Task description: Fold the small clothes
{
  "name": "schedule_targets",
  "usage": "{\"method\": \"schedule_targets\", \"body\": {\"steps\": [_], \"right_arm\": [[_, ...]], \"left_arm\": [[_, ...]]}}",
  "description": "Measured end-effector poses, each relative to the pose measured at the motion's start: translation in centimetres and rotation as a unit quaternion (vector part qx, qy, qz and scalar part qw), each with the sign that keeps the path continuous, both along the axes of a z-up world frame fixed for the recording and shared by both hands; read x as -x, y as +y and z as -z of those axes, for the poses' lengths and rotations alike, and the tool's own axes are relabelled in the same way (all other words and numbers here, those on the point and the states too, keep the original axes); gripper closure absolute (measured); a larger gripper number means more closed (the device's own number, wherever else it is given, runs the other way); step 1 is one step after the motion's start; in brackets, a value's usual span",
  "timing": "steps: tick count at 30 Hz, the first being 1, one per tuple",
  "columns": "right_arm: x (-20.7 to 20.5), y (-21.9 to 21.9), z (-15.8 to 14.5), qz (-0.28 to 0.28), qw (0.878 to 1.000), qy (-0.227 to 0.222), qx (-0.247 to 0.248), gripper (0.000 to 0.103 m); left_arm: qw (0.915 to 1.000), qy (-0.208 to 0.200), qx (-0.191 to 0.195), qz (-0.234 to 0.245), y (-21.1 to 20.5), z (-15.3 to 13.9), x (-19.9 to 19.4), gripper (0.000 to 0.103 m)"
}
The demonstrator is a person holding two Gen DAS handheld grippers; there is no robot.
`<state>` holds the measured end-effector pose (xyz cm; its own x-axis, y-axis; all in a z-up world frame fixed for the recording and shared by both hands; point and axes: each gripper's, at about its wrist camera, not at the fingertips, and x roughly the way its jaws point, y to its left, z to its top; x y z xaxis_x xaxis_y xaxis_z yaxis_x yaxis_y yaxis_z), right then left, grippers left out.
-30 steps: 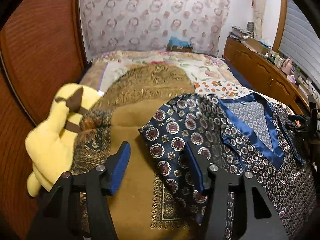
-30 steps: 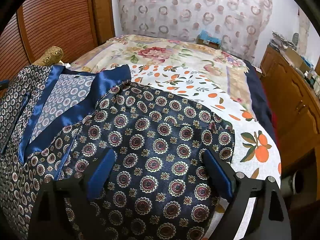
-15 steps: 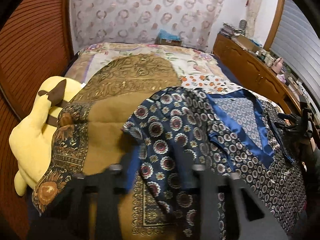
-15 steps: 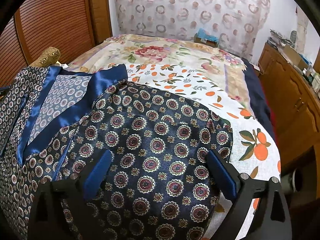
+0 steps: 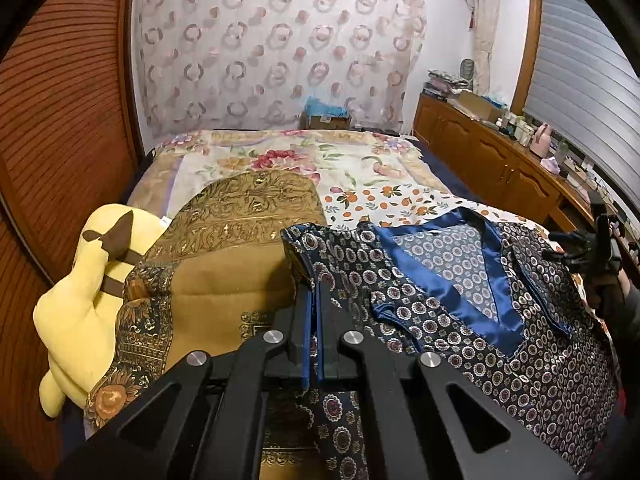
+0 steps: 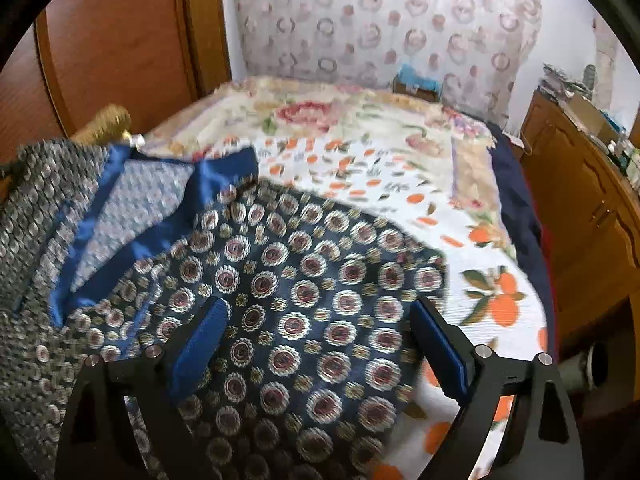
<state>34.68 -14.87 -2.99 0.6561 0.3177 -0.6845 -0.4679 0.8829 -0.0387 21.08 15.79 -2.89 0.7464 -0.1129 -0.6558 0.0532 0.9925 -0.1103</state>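
The patterned navy garment [image 5: 472,320] lies spread across the near part of the bed [image 5: 288,160], on top of a white sheet printed with oranges [image 5: 384,200] and beside a gold-brown blanket [image 5: 228,264] toward the bed's left edge. The left wrist view shows the left tongs [image 5: 313,312] closed tight on the garment's left edge, with a pinched fold of the cloth standing up between the blue pads; this grip appears in that view alone. It also shows a yellow plush toy [image 5: 76,304] at the left edge of the bed, and, at the far right of the garment, what seems to be the right tongs, dark and too small to read. The right wrist view, somewhat blurred, shows the right tongs [image 6: 320,328] spread wide above the garment's right half, with patterned cloth visible between the pads but neither pad pressing on it. That view also shows the satin blue neckline [image 6: 132,216] and the sheet reaching the bed's right edge beside a wooden cabinet [image 6: 588,216].
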Motion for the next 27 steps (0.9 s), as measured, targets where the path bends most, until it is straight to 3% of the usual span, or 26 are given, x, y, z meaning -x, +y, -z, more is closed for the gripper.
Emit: {"method": "schedule_targets", "body": {"steps": [3,13,15,18,23,27], "right_arm": [[-0.3,-1.7,-0.1,0.018,1.000,0.005,0.004,0.011],[-2.1,-2.9,1.8,0.035,0.998,0.043,0.015,0.031],[-2.5,-2.6,1.5,0.031,0.999,0.040,0.017,0.038],[-3.1,-1.9,1.3,0.023,0.999,0.037,0.015,0.057],[-2.3,-0.5,1.1,0.001,0.999,0.031,0.022,0.096],[0.6,-0.2,-0.8,0.011,1.000,-0.028,0.008,0.100]], "left_arm": [[1.0000,0.000,0.001,0.003,-0.3,0.1,-0.1,0.100],[0.9997,0.019,-0.010,-0.010,-0.4,1.4,-0.8,0.100],[0.9998,0.022,-0.003,0.001,-0.3,1.7,-1.0,0.100],[0.9997,0.022,-0.001,0.005,-0.5,1.8,-0.9,0.100],[0.9997,-0.013,0.008,0.017,-1.5,0.8,0.4,0.101],[0.9984,-0.046,0.013,0.031,-2.8,-0.6,2.9,0.101]]}}
